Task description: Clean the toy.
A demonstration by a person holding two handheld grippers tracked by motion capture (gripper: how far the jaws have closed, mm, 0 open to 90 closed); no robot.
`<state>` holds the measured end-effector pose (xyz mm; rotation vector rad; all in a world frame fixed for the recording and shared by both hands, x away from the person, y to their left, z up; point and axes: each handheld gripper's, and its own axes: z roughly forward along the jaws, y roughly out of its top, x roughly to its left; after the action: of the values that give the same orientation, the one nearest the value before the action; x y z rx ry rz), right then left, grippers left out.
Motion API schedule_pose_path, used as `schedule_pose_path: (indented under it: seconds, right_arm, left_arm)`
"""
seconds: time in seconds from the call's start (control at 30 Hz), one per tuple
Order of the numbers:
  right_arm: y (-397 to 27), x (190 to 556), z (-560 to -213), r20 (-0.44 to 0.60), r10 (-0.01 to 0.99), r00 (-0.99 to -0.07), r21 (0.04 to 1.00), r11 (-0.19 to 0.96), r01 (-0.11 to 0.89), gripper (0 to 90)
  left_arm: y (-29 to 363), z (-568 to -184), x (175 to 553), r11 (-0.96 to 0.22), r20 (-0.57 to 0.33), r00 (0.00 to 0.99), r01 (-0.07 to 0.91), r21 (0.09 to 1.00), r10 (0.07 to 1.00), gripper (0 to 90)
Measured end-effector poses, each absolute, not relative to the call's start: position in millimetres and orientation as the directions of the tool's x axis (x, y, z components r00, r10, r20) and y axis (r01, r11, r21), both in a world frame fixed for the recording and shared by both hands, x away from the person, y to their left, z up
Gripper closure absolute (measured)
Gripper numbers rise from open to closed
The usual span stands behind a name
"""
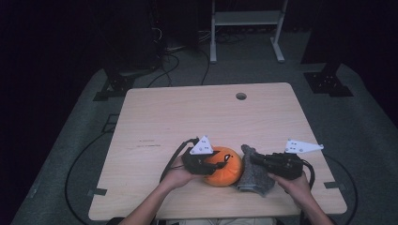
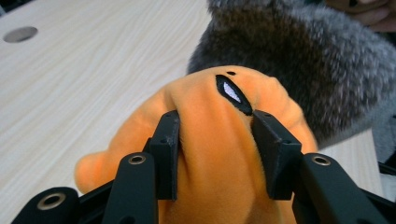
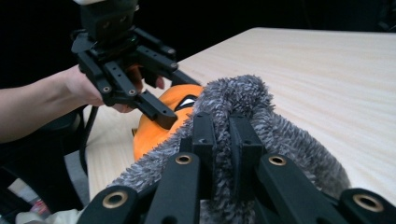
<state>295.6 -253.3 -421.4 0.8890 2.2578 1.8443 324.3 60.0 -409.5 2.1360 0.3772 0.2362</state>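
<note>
We have the left gripper (image 2: 215, 154) clamped on the orange plush (image 2: 219, 121), fingers (image 2: 168, 154) pinching its fabric; it sits at the surface's (image 1: 187, 112) near edge. Right gripper (image 3: 222, 154) fingers are nearly together, squeezing the grey furry plush (image 3: 280, 135) touching it. No readable writing.

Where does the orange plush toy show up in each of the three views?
High view: orange plush toy lies low at centre, near the table's front edge.
Left gripper view: bottom centre, pinched between the jaws.
Right gripper view: left of centre, behind the grey fur.
Shared landmark: grey furry cloth touching it.
</note>
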Motion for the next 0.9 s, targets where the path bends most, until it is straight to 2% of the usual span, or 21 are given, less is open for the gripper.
schedule_pose_path:
  seconds: [0.27, 0.47, 0.57, 0.77, 0.9]
  right_arm:
    - [-286.2, 290.8, -404.6, 0.218, 0.577, -0.787, 0.936, 0.105, 0.337, 81.8]
    - [-309.2, 298.9, -414.7, 0.159, 0.668, -0.727, 0.918, 0.171, 0.359, 80.0]
    - [-310.2, 308.3, -424.2, 0.139, 0.696, -0.705, 0.898, 0.211, 0.386, 71.9]
    - [-309.5, 322.0, -432.7, 0.151, 0.702, -0.696, 0.889, 0.212, 0.407, 58.4]
    - [-313.3, 326.0, -432.2, 0.171, 0.706, -0.688, 0.894, 0.182, 0.410, 55.2]
  left_arm:
    - [67.9, -399.9, 339.4, -0.476, 0.030, 0.899, 0.203, 0.856, 0.437, 54.3]
    - [65.8, -396.1, 357.9, -0.461, 0.049, 0.869, 0.213, 0.861, 0.493, 52.9]
    - [64.4, -396.7, 364.3, -0.460, 0.054, 0.859, 0.218, 0.861, 0.509, 52.5]
    - [58.0, -400.5, 376.3, -0.467, 0.065, 0.846, 0.226, 0.855, 0.529, 51.9]
    - [56.7, -403.8, 381.1, -0.470, 0.071, 0.841, 0.228, 0.852, 0.537, 51.6]
